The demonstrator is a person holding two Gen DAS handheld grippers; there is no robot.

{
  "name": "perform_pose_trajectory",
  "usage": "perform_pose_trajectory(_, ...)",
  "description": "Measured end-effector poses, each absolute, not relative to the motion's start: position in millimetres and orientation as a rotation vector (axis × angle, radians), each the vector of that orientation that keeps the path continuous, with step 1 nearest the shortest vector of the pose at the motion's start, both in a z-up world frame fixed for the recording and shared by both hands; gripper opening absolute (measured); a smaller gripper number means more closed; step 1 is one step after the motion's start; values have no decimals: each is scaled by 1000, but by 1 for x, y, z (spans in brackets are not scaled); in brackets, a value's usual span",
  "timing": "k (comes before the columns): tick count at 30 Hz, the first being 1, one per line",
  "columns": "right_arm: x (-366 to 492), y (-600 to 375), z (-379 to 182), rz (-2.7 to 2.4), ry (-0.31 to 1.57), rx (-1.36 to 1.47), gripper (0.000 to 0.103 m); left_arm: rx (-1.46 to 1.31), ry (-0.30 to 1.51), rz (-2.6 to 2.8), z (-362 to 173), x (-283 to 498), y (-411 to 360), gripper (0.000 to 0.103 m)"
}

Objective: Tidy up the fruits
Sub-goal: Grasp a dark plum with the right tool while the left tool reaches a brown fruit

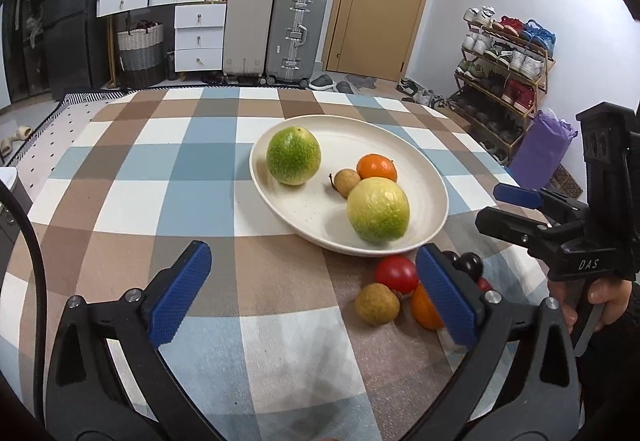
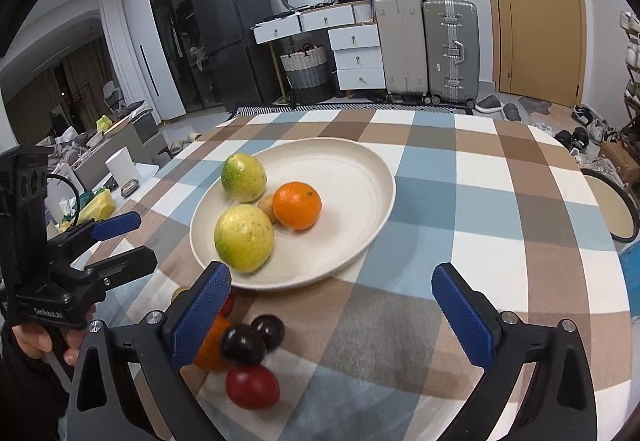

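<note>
A cream plate (image 1: 400,145) (image 2: 360,169) on the checked tablecloth holds two green-yellow round fruits (image 1: 293,155) (image 1: 378,210), an orange (image 1: 377,166) (image 2: 297,205) and a small brown longan (image 1: 347,182). In front of the plate lie loose fruits: a red tomato (image 1: 396,274) (image 2: 252,386), a brown longan (image 1: 377,304), an orange (image 1: 425,307), and two dark plums (image 2: 243,344) (image 2: 269,330). My left gripper (image 1: 312,293) is open and empty, left of the loose fruits. My right gripper (image 2: 332,307) is open and empty, just right of them.
The checked tablecloth (image 1: 200,201) covers a round table. A shoe rack (image 1: 504,69) stands at the right, suitcases (image 1: 272,33) and drawers beyond the far edge. A chair (image 2: 612,205) is at the table's right side.
</note>
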State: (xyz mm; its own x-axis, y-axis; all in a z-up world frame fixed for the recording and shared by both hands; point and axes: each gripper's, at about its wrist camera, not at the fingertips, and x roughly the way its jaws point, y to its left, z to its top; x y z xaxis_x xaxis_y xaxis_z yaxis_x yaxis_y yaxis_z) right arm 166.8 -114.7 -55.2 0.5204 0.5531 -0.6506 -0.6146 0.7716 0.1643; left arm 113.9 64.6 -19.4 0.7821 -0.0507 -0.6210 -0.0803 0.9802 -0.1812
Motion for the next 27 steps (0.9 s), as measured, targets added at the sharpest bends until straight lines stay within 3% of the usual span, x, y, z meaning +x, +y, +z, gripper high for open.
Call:
perform_pose_trajectory(12, 165, -123, -64, 794, 889, -42, 100, -130, 762, -36, -29, 120, 44, 102)
perform_pose_trajectory(15, 162, -117, -68, 817, 917, -64, 82, -126, 780, -44, -32, 122, 43, 102)
perform_pose_trajectory(22, 152, -107, -69, 912, 925, -56, 78, -156, 784, -58, -32, 122, 47, 102)
perform_pose_trajectory(27, 148, -102, -71, 948, 941, -58, 67, -153, 800, -57, -34, 124, 46, 102)
